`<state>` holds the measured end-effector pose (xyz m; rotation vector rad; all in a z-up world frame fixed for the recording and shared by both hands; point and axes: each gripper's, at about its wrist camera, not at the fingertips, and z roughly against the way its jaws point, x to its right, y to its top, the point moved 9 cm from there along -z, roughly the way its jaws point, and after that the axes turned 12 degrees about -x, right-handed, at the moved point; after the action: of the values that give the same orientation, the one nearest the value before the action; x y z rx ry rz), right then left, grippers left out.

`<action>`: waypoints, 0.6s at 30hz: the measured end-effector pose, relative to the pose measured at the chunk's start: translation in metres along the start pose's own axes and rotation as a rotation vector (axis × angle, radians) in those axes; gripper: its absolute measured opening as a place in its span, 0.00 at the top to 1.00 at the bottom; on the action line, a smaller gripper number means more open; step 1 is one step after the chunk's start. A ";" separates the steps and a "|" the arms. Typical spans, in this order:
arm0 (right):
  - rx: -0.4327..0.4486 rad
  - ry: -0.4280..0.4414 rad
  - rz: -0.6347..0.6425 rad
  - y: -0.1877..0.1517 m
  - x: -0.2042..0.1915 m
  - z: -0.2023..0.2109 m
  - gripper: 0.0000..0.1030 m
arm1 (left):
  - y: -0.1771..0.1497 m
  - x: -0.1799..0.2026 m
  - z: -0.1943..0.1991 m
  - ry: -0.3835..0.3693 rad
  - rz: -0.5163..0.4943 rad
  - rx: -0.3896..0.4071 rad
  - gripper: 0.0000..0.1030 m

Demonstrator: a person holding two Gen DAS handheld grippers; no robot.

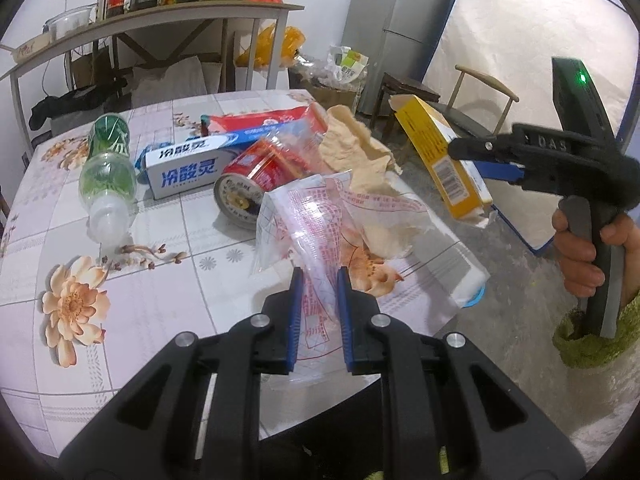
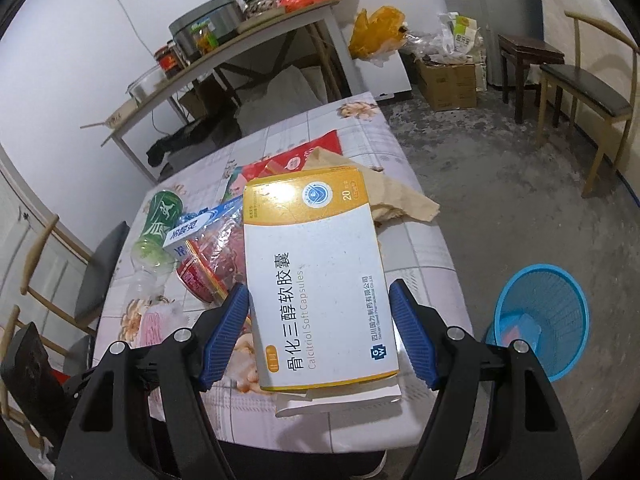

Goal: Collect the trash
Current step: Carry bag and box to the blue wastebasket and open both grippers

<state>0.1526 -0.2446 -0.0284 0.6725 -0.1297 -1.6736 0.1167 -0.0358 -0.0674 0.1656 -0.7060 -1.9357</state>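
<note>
Closest to me, the left gripper (image 1: 319, 280) is clenched on a clear plastic bag (image 1: 316, 216) printed in red; the print is too crumpled to read, and the bag's lower end disappears behind the gripper's black arms. The right gripper (image 2: 319, 336) grasps a yellow-and-white medicine box (image 2: 320, 280) by its long edges, lifted above the flowered table (image 1: 120, 320). Its face reads "Calcitriol Soft Capsules" and "20", with Chinese characters alongside. A white flap sticks out beneath the box's near end. In the left wrist view a hand (image 1: 580, 248) in a green sleeve works that gripper's handle.

Further along the table lie a red tin can (image 1: 256, 176), half covered by plastic, a blue-and-white toothpaste box (image 1: 184, 168) with Chinese lettering, a green bottle (image 1: 108, 168) on its side, crumpled brown paper (image 1: 356, 148) and a red packet (image 1: 260, 122) mostly buried. On the floor right of the table stands a blue mesh bin (image 2: 540, 316), partly cut off by the gripper arm.
</note>
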 end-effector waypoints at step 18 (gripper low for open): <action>0.157 -0.053 -0.393 -0.062 0.179 0.087 0.32 | 0.089 0.142 -0.036 -0.272 -0.159 -0.096 0.85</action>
<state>0.0443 -0.4219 -0.0482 0.8099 -0.1768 -2.0752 0.1344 -0.2002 -0.0216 -0.1061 -0.7950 -2.1642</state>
